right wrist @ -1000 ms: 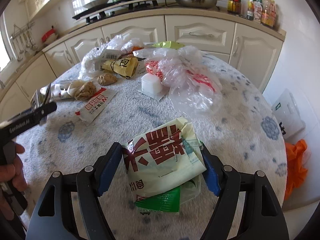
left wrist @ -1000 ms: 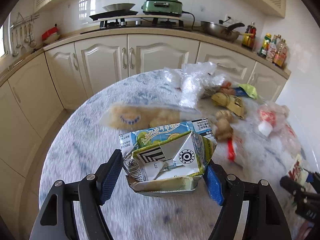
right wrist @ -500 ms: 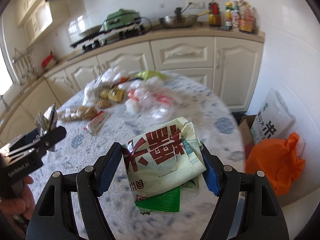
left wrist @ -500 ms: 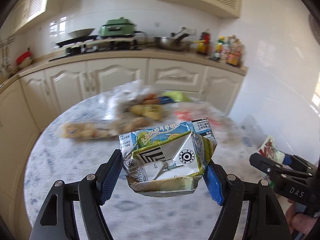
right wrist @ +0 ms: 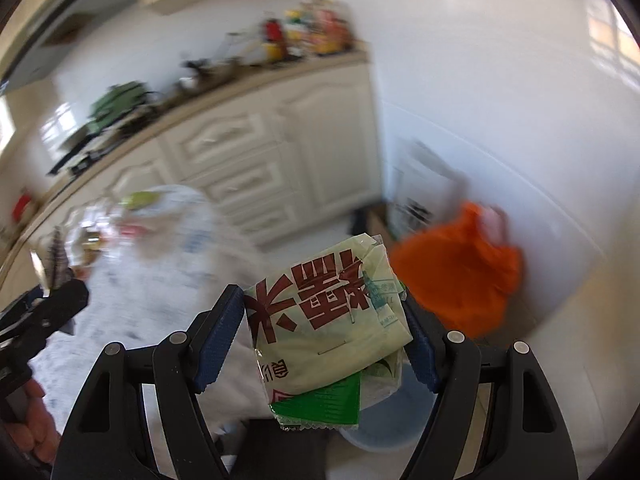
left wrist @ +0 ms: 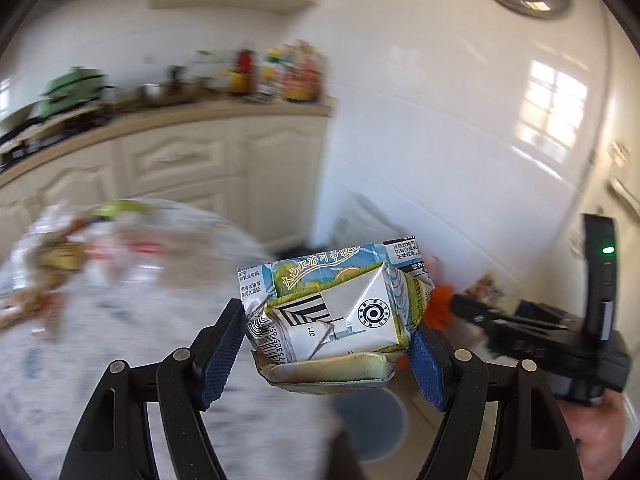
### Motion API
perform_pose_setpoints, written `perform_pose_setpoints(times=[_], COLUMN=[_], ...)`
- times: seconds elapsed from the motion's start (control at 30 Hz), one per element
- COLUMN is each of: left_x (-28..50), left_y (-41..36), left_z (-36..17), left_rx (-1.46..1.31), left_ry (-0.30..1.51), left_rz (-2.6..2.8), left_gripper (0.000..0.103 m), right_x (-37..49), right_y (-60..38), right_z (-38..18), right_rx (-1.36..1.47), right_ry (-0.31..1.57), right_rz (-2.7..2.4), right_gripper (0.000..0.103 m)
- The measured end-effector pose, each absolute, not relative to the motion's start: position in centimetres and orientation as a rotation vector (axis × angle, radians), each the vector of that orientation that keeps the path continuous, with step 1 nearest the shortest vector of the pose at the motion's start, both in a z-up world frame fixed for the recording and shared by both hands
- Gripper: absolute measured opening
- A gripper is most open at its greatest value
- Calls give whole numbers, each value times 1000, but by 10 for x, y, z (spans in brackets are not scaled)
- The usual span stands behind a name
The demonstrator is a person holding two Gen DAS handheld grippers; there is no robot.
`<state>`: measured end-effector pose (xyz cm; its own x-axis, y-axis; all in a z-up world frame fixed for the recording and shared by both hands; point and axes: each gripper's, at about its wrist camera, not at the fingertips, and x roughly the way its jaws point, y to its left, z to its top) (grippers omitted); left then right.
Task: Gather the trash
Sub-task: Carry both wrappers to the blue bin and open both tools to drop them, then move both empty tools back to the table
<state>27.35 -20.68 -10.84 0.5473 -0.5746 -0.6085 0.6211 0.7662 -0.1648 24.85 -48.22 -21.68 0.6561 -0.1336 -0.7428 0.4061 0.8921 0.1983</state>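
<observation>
1. The left wrist view looks forward and downward along the left gripper [left wrist: 328, 344], very near its two fingers, which fill the lower frame and clamp a crushed milk carton [left wrist: 336, 312].
2. It faces the far kitchen counter [left wrist: 168, 120] and the white wall [left wrist: 440, 128], with the round table [left wrist: 120, 320] at near left.
3. The right wrist view looks likewise along the right gripper [right wrist: 324, 340], close on a pale green wrapper [right wrist: 324, 320] it holds, tilted so the counter slants.
4. Both views share the counter, table, wall and an orange bag [right wrist: 460, 272]; each catches the other gripper at its edge.
</observation>
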Motion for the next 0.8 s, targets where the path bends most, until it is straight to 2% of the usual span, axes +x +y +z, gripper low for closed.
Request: perform_pose_setpoints(times=[0.27,0.63,0.7,0.77,0.8], left_x=[262,317,314,307,307], left_y=[-298,-389,-403,-412,-416], left_z=[-166,-261,-265,-264,-263], left_rx=[195,329,355,376,383], left_ry=[826,1047,1060,1059,1061], left_rz=[-874,-869,-851,-829,-820], left_gripper=[71,72,77,85,92], right_x=[206,202,203,201,200], right_y=[-545,-580,-583,-586,-588], right_z=[-293,-380,-389,-397,-400], right_rx=[513,724,757,779,789], right_ry=[914,1012,1018,1030,1032], right_rz=[-422,-435,-428,-442,-448], right_gripper=[76,77,78,86,90])
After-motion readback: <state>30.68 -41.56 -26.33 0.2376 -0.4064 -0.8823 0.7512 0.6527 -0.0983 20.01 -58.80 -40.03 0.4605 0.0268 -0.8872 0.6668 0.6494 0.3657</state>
